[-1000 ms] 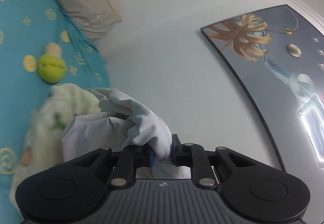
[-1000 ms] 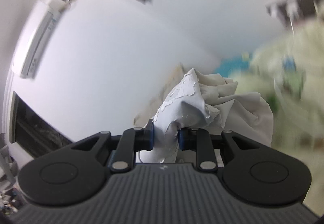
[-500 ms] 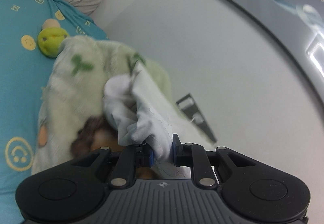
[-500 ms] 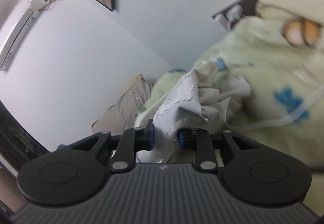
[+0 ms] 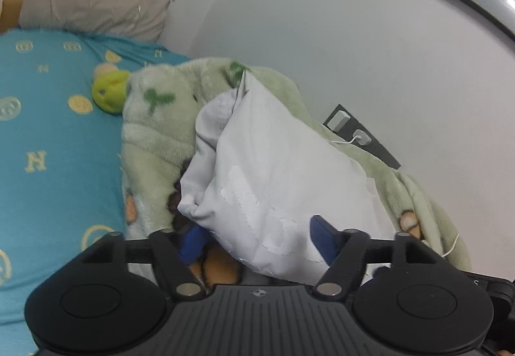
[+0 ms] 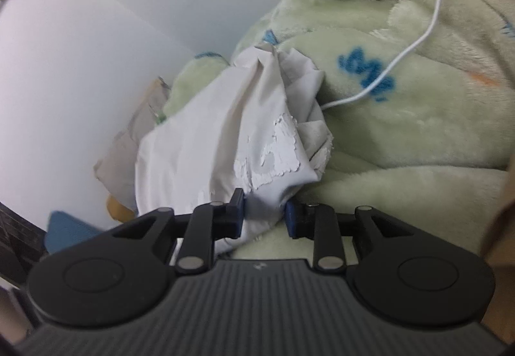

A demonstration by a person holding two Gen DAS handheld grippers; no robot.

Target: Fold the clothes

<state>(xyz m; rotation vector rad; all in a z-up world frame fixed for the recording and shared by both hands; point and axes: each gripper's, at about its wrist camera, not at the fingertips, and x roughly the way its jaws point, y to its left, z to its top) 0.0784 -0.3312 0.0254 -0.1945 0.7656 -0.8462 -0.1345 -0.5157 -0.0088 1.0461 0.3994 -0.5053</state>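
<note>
Left gripper: tilted down toward the bed, jaws wide and opening; the blue pads stand clear of the cloth, though the garment's near edge lies between them.
Right gripper: also angled downward; its blue pads pinch a bunched corner of the white cloth, and the jaws are starting to ease apart.
White garment: a crumpled pale piece with cracked, flaking white print, lying on top of the green blanket near the wall. In the right wrist view it runs from the pads up and away in loose folds.
Green blanket: fleecy, printed with bears and leaves, heaped under and around the garment; in the right wrist view it fills the right side.
Bed sheet: teal with yellow letters and smiley marks, to the left of the blanket.
Green toy: a small yellow-green ball shape on the sheet, touching the blanket's edge.
Pillow: beige, at the far end of the bed against the wall.
White cable: trails across the blanket from a plug at the wall.
Hands: not visible in either view; only the grippers show.
</note>
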